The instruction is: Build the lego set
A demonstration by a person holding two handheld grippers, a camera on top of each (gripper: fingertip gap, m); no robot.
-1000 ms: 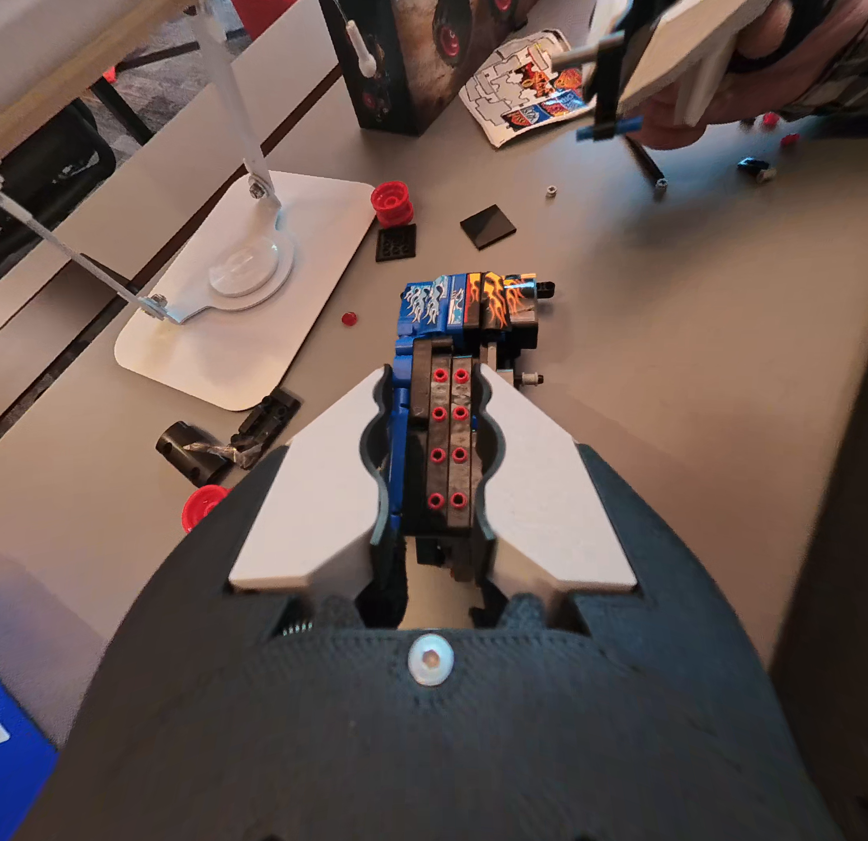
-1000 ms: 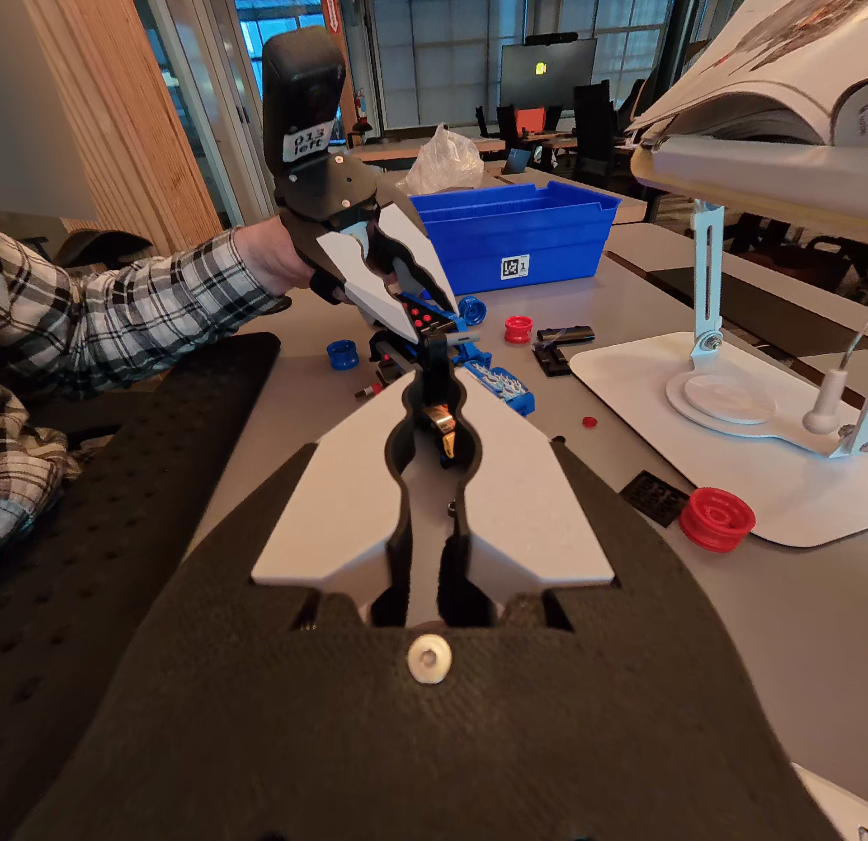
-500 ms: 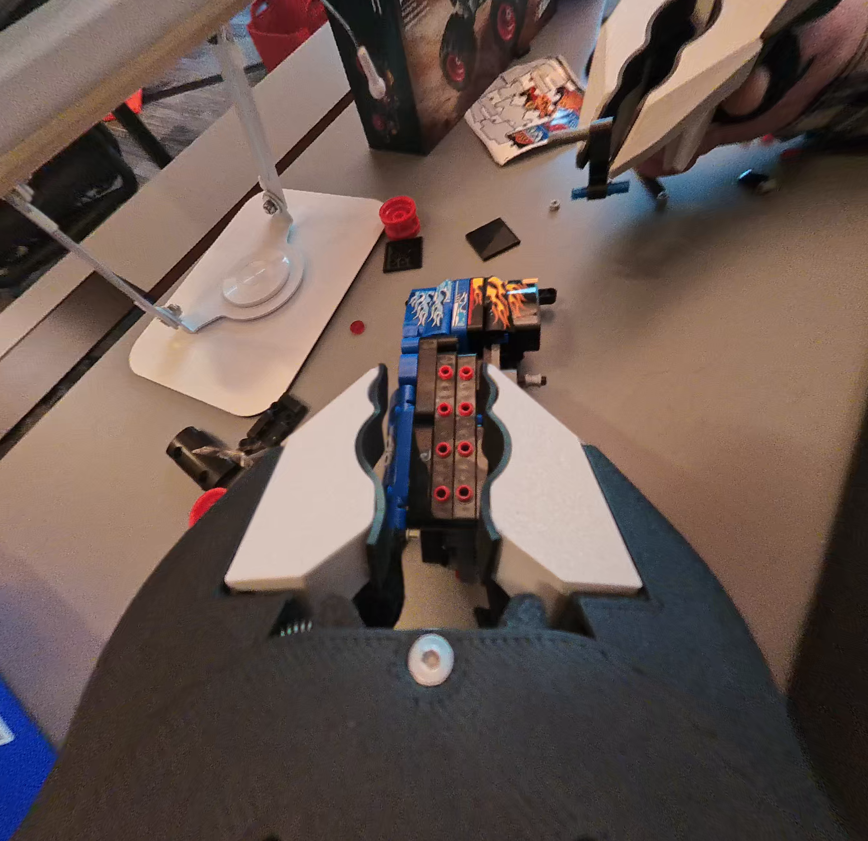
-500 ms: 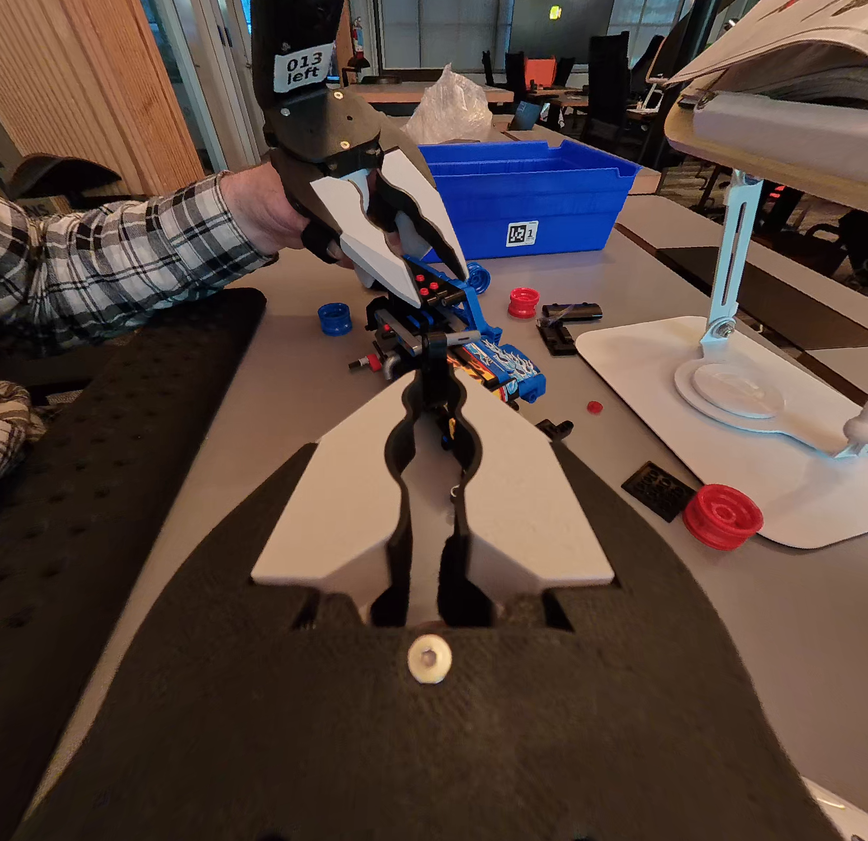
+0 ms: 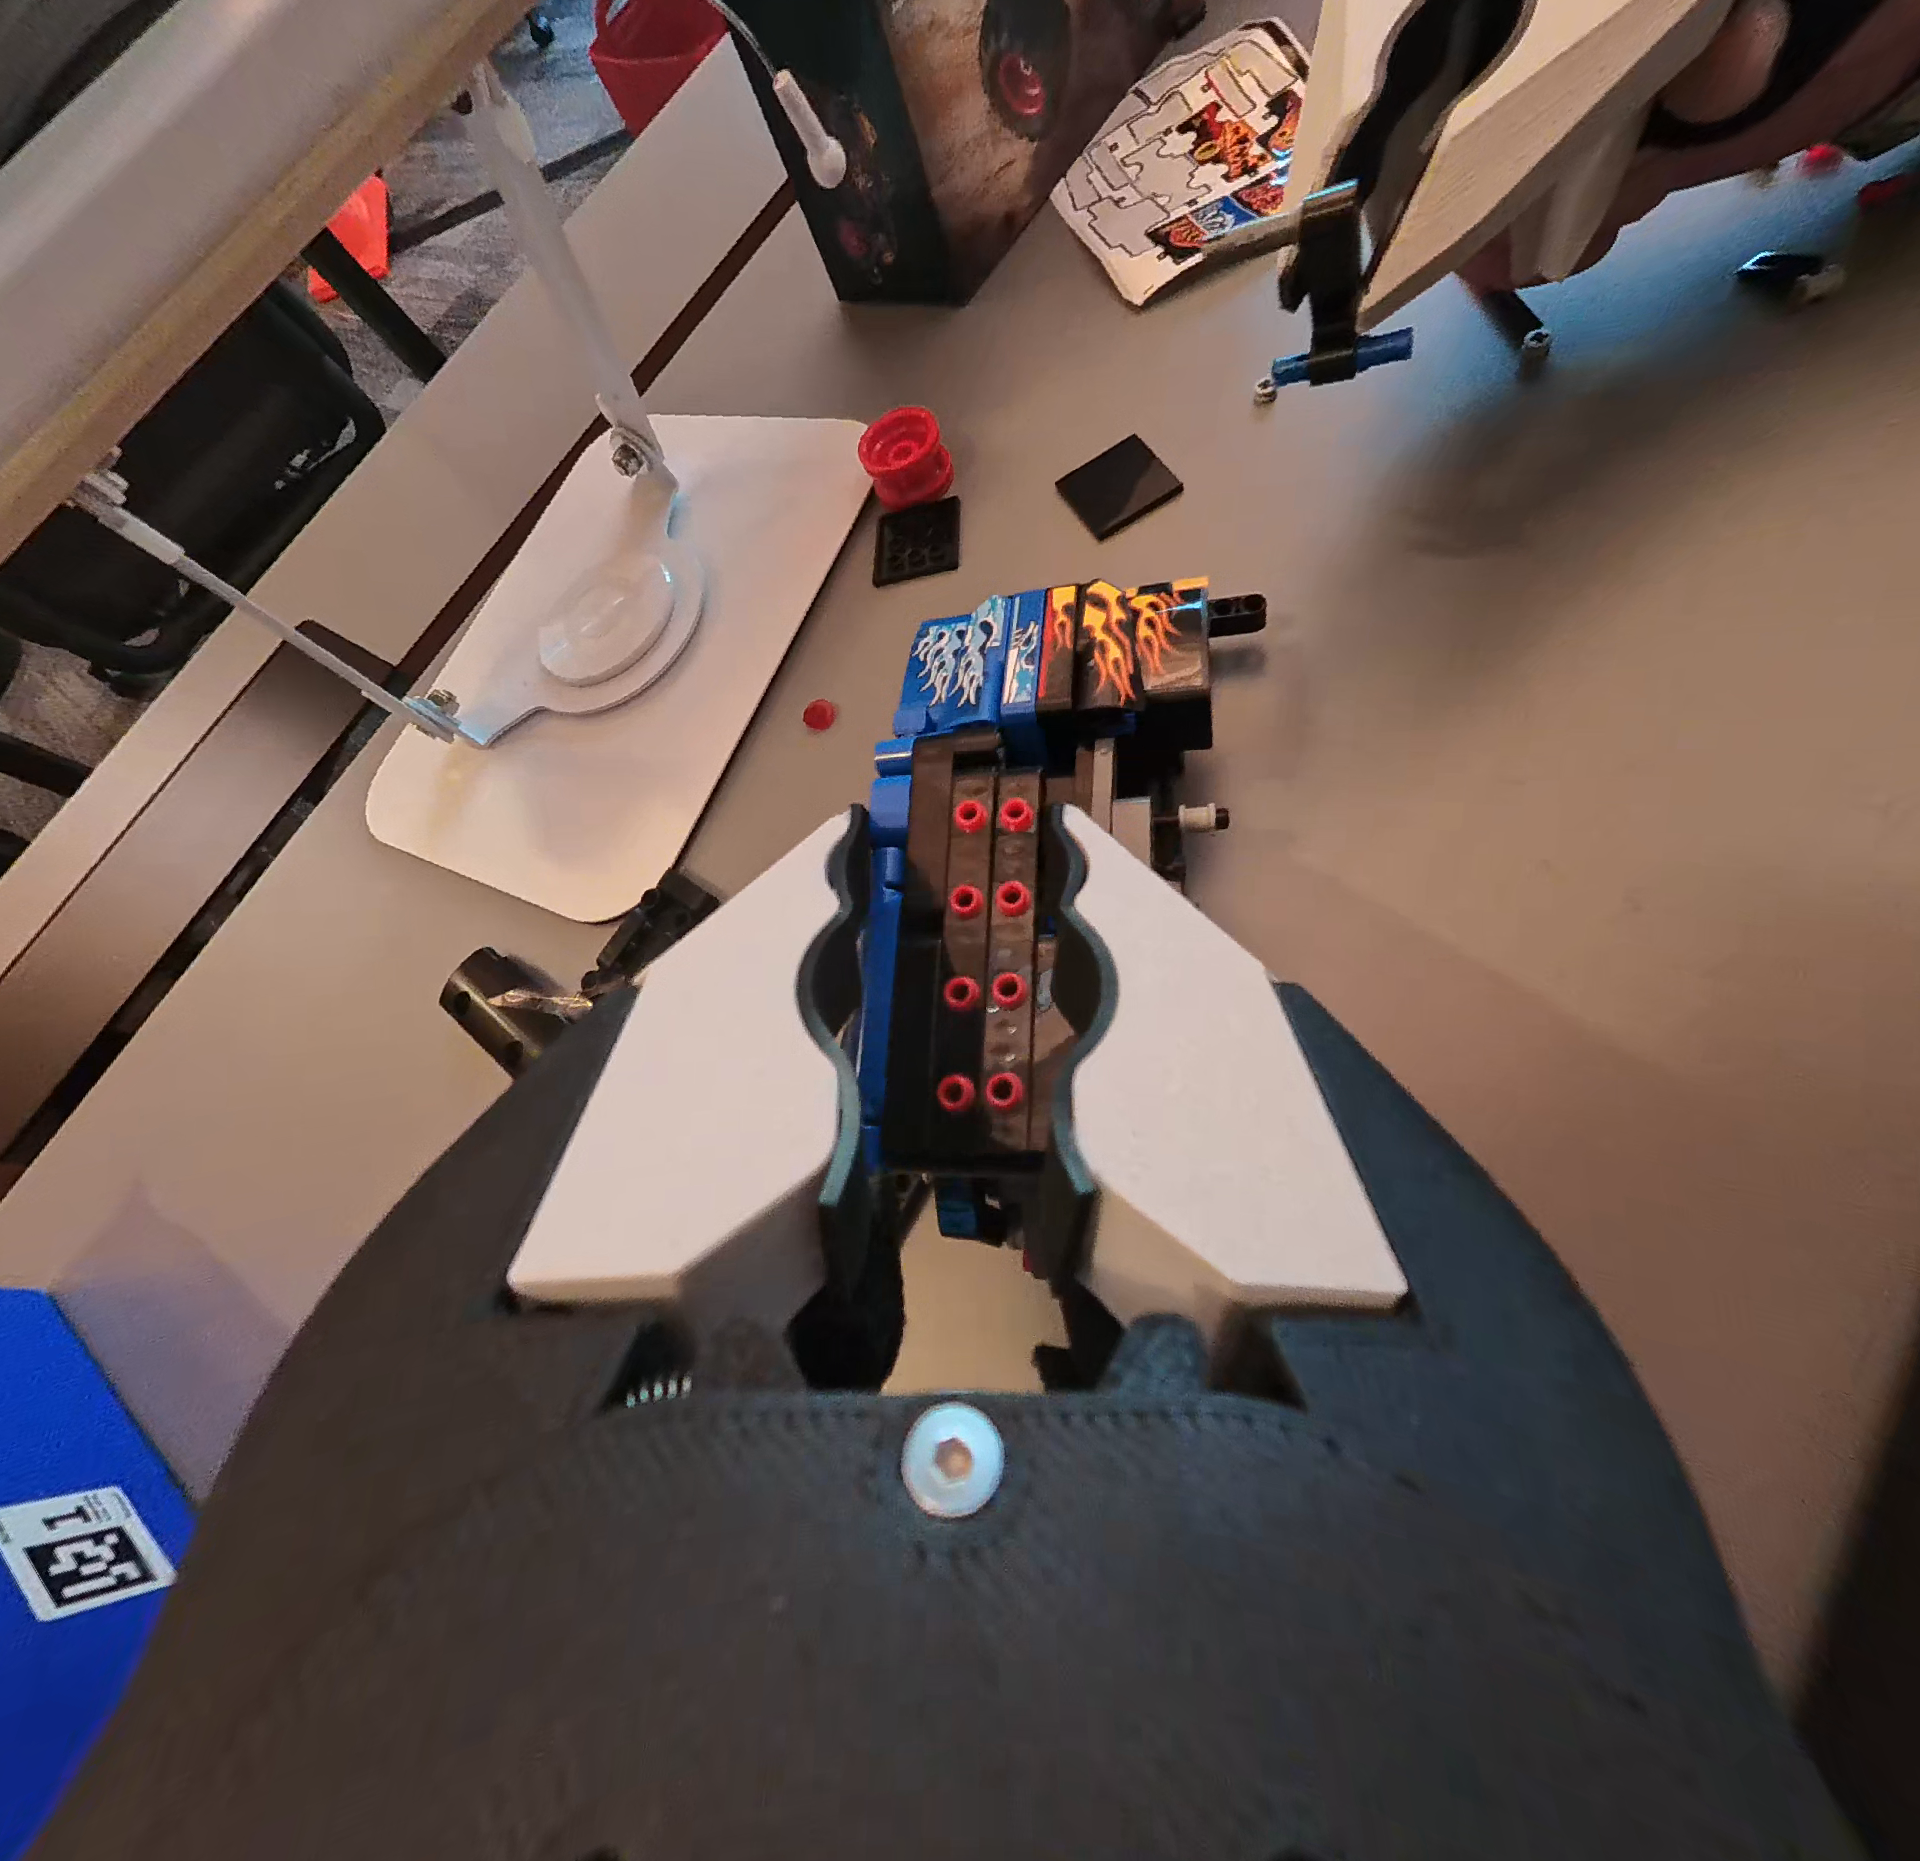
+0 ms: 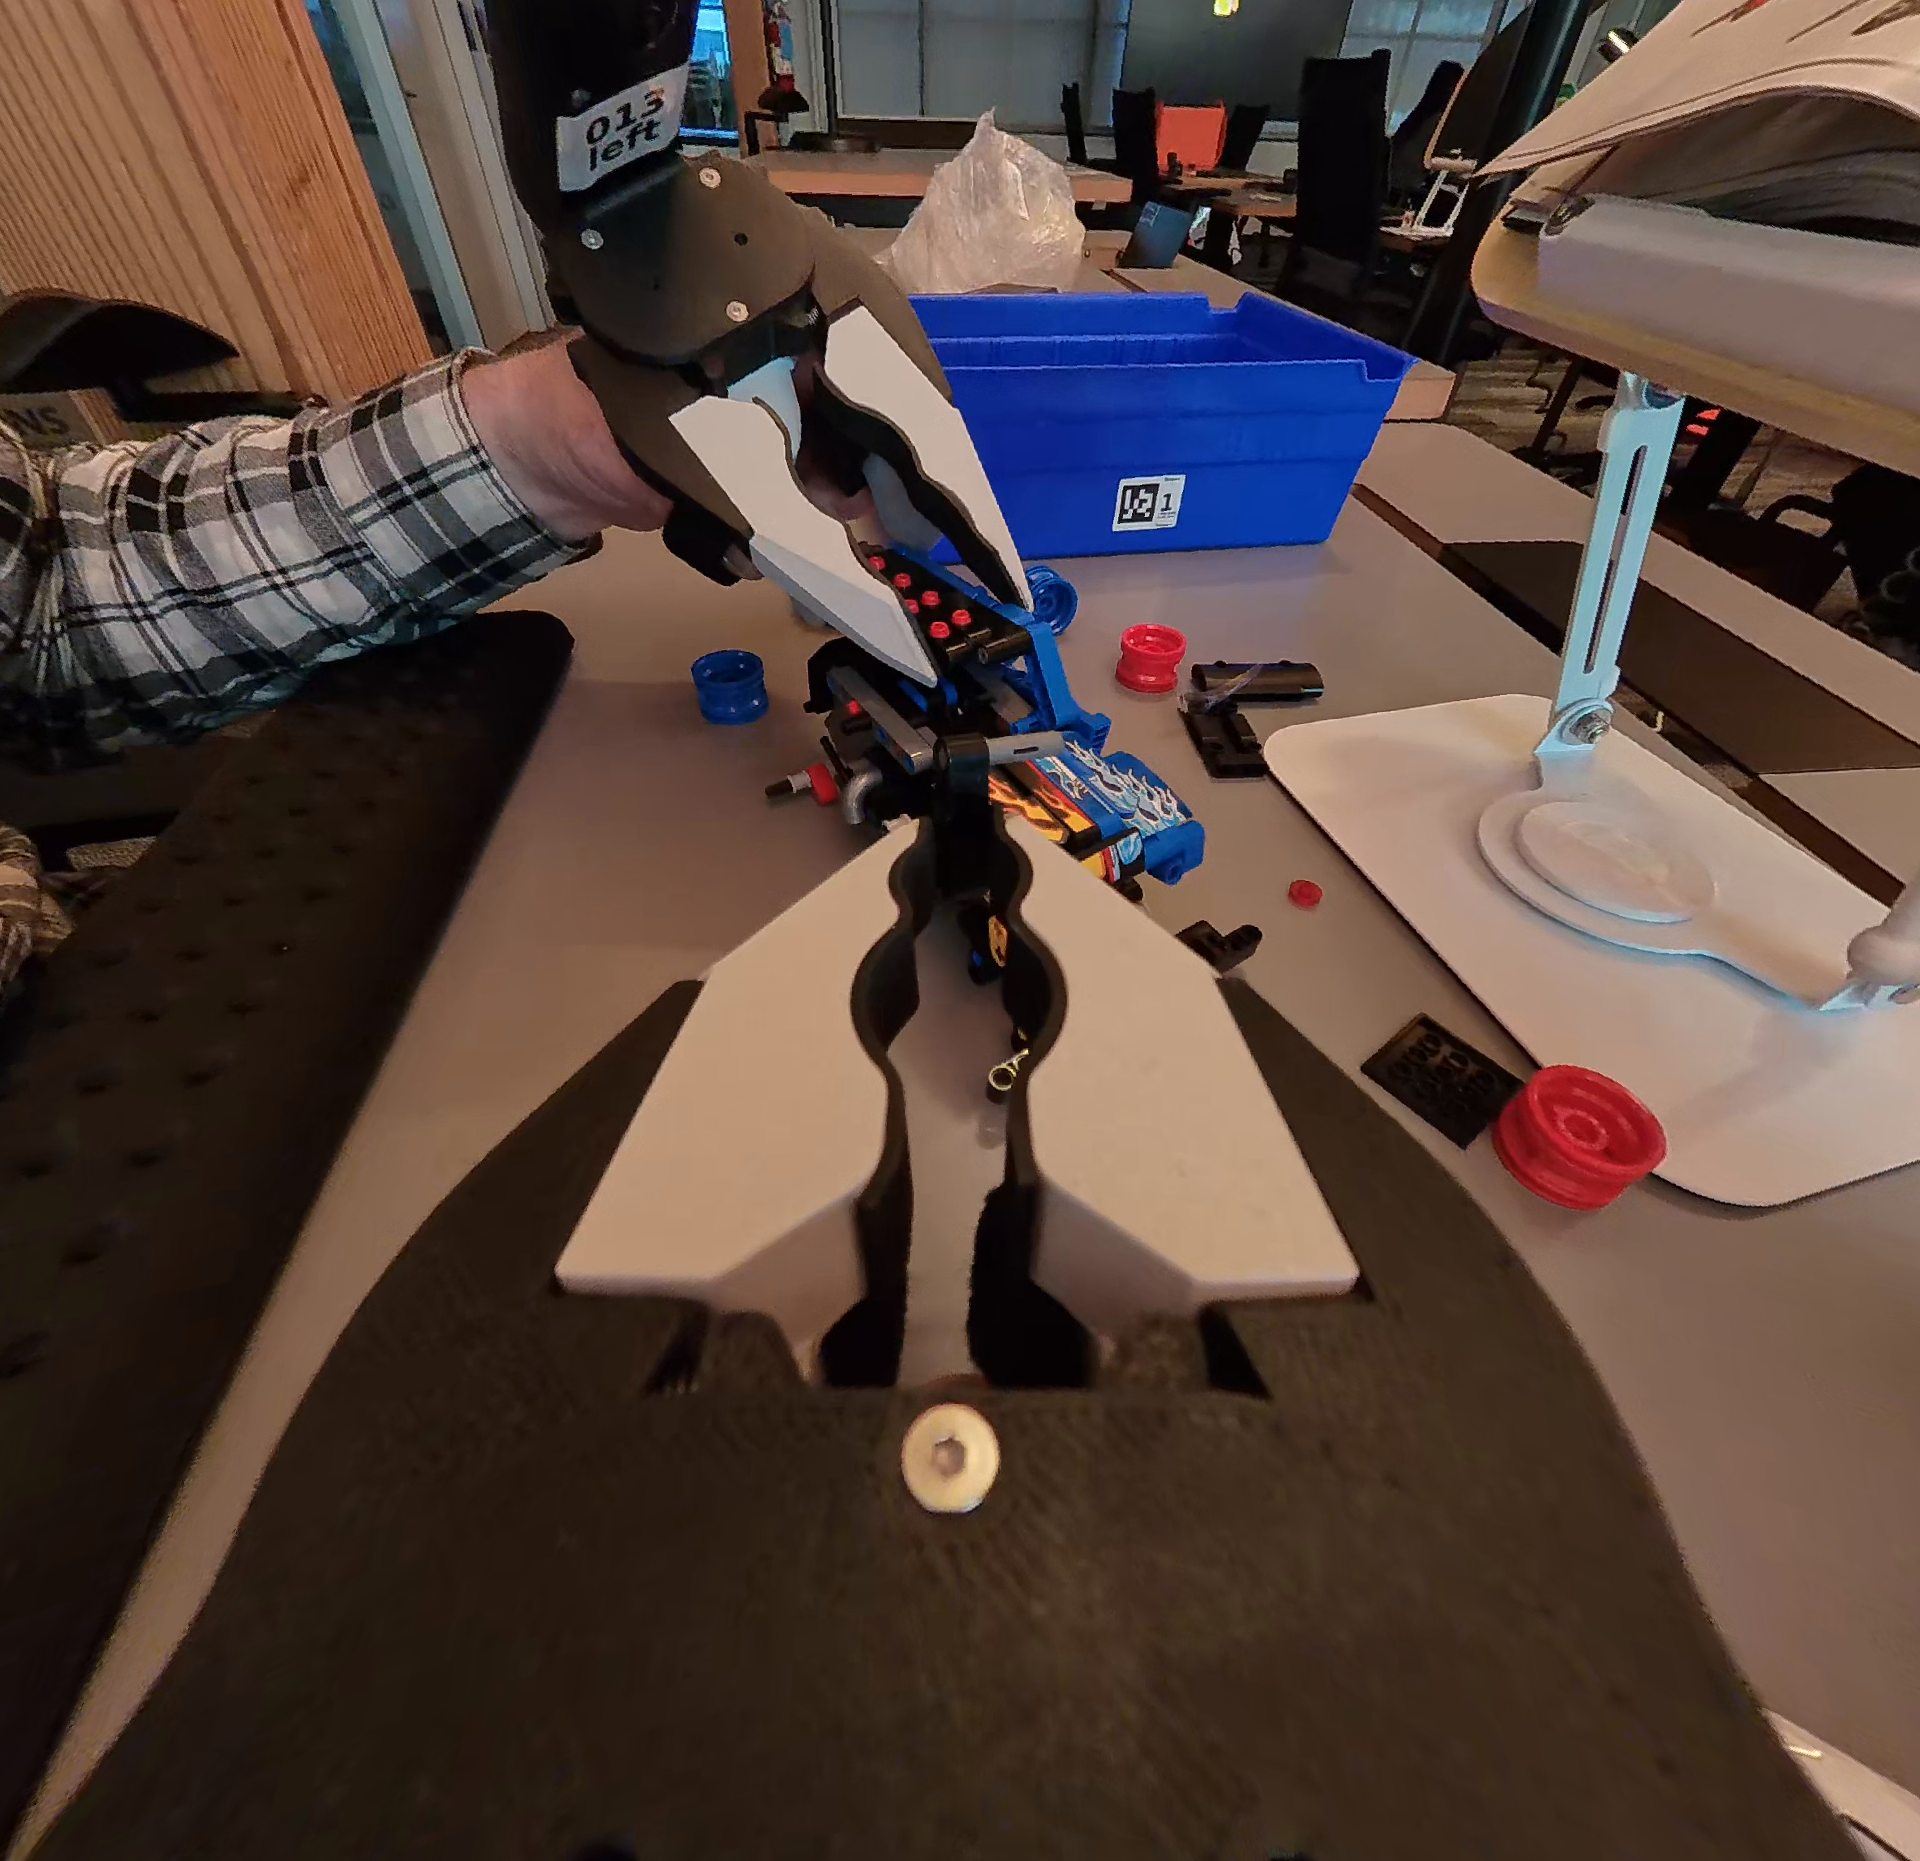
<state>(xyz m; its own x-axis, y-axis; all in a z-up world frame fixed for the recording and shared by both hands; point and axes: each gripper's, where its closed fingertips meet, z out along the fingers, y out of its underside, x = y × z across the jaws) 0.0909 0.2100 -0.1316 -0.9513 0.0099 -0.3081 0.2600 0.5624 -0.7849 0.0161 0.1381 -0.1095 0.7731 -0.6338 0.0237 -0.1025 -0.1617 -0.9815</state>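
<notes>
**Truck body clamped in one gripper, little axle piece in the other**

Biggest thing around is the grey table (image 5: 1558,876), with a blue bin (image 6: 1143,409) at the far side in the right wrist view and a white stand base (image 5: 582,731) on the left in the left wrist view. The set's box (image 5: 914,128) stands at the far edge there, with a sticker sheet (image 5: 1195,180) lying just beside it.

The truck build (image 5: 997,876) is roughly mid-table: blue and black, flame stickers on the far end, two rows of red pins on top. Its far end is down on the table and the near end is tilted up. The left gripper (image 5: 961,835) has its fingers pressed in on the truck's sides, so it's pinching the build.

The right gripper (image 6: 961,845) is squeezed shut on a small black connector with an axle (image 6: 977,757) through it, held up just in front of the truck, not clearly touching it.

Loose bits: a red wheel hub (image 6: 1579,1136) at the stand base's near corner, another red hub (image 6: 1148,656) and a blue hub (image 6: 729,684) farther off, a black flat tile (image 5: 1119,484), a tiny red stud (image 5: 819,713).
</notes>
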